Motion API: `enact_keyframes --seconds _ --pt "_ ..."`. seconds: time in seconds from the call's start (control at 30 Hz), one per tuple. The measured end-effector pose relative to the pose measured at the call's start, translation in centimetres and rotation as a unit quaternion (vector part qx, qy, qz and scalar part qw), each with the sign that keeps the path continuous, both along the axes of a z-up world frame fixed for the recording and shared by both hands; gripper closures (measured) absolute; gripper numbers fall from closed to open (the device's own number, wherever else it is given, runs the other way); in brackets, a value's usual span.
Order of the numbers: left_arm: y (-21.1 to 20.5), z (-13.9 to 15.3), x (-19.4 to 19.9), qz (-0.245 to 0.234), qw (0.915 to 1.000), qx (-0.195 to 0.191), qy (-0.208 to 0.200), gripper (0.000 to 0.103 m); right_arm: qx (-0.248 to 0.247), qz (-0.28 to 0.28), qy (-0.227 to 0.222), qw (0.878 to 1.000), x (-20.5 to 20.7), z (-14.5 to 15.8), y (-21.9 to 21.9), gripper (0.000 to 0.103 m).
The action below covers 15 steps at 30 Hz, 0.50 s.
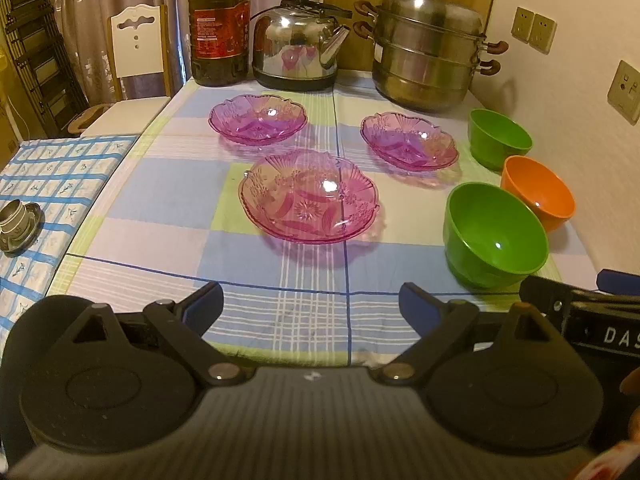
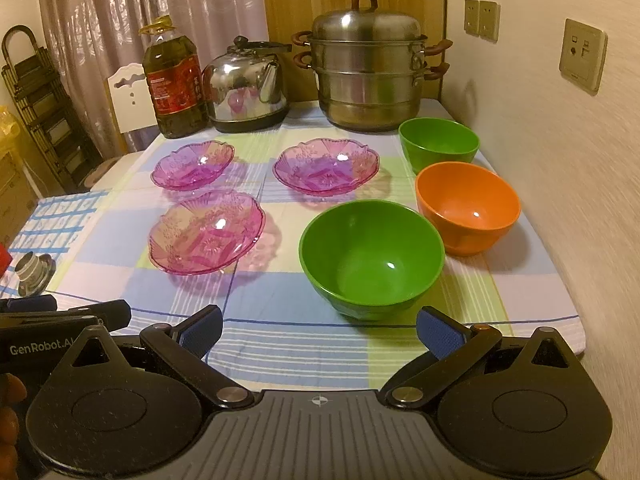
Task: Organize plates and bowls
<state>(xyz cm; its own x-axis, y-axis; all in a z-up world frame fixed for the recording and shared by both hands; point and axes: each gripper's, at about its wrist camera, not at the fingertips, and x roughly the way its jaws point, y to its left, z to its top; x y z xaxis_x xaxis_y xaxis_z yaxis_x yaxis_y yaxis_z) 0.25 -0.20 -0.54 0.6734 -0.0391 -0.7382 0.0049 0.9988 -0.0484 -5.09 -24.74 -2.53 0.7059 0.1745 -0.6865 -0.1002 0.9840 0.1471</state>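
Observation:
Three pink glass plates lie on the checked tablecloth: a near one (image 1: 309,197) (image 2: 206,231), a far left one (image 1: 257,117) (image 2: 193,164) and a far right one (image 1: 409,140) (image 2: 326,170). Along the right side stand a near green bowl (image 1: 495,234) (image 2: 372,254), an orange bowl (image 1: 538,191) (image 2: 468,206) and a far green bowl (image 1: 500,137) (image 2: 439,142). My left gripper (image 1: 310,304) is open and empty, short of the near plate. My right gripper (image 2: 320,326) is open and empty, just short of the near green bowl.
At the back stand an oil bottle (image 1: 219,26), a steel kettle (image 1: 298,46) and a stacked steamer pot (image 1: 430,48). A small metal cup (image 1: 16,222) sits on the blue-grid cloth at left. The wall (image 2: 560,180) runs along the right edge.

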Motion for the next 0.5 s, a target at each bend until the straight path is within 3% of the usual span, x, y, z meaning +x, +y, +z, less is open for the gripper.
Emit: enact_keyframes --seconds 0.5 --pt "-0.06 0.37 -0.03 -0.005 1.0000 -0.003 -0.001 0.010 -0.002 -0.003 0.001 1.000 0.20 -0.19 -0.09 0.000"
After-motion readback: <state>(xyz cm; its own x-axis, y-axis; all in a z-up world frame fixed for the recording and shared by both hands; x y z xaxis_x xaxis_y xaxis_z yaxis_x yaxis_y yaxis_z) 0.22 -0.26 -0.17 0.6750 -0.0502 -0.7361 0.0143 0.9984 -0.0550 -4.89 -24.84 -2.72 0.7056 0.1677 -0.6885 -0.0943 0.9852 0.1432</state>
